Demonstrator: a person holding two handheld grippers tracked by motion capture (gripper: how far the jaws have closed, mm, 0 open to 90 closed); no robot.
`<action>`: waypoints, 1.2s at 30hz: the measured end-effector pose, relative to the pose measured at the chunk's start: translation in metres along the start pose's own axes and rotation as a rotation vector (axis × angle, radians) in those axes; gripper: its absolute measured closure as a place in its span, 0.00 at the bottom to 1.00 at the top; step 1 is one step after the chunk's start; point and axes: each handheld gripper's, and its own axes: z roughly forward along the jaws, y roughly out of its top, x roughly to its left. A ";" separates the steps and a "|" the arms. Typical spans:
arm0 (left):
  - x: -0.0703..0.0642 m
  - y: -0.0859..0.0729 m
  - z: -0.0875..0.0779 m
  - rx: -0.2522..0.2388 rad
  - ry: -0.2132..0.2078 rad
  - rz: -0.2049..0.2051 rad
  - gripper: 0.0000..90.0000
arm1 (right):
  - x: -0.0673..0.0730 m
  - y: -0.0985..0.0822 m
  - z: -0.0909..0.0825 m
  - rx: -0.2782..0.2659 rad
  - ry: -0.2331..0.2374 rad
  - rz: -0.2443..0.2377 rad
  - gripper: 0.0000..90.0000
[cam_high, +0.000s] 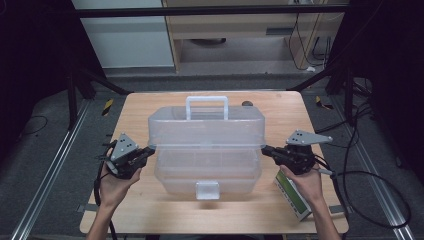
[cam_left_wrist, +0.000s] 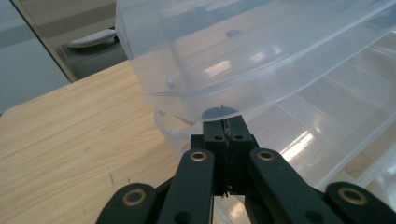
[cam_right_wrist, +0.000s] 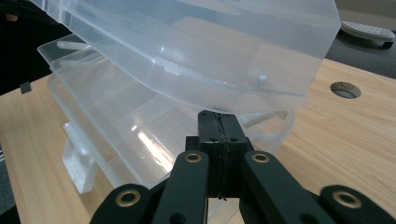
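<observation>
The step in hand looked like raising the lid of the clear plastic box (cam_high: 206, 150) with both grippers at once. To do it well, both ends had to rise at the same speed, so the lid turned on its far hinge w/o twisting, and the base had to stay flat on the table (cam_high: 145, 210).

At the left, the left gripper (cam_high: 148, 150) had its jaws pressed together, nothing pinched between them. In the left gripper view the shut tips (cam_left_wrist: 227, 126) sat just under the lid's left edge, touching it or very nearly; it could not be told exactly. So the lid was pushed from below, not gripped, and it might slip off the tips if the hand tilted.

In the middle of the table stood the box, translucent, w/ a white handle (cam_high: 207, 105) on top at the far side and a white latch (cam_high: 207, 190) hanging at the near front. The lid was part open, tilted up at the near side. Inside, shallow divided compartments showed through the plastic; they looked empty.

At the right, the right gripper (cam_high: 265, 149) was also closed on nothing, its tips (cam_right_wrist: 219, 122) under the lid's right edge. Near the right hand a green and white carton (cam_high: 294, 197) lay on the table, apart from the box.
</observation>
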 end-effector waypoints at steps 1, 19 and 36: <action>0.000 0.000 0.000 -0.001 -0.001 -0.001 1.00 | 0.000 0.000 0.000 0.000 0.001 0.003 1.00; -0.005 -0.015 0.003 0.007 0.065 -0.026 0.92 | 0.000 0.002 0.001 -0.001 -0.008 -0.010 1.00; -0.010 -0.010 0.004 -0.108 0.166 -0.027 0.68 | 0.001 0.002 0.000 0.002 -0.007 -0.015 1.00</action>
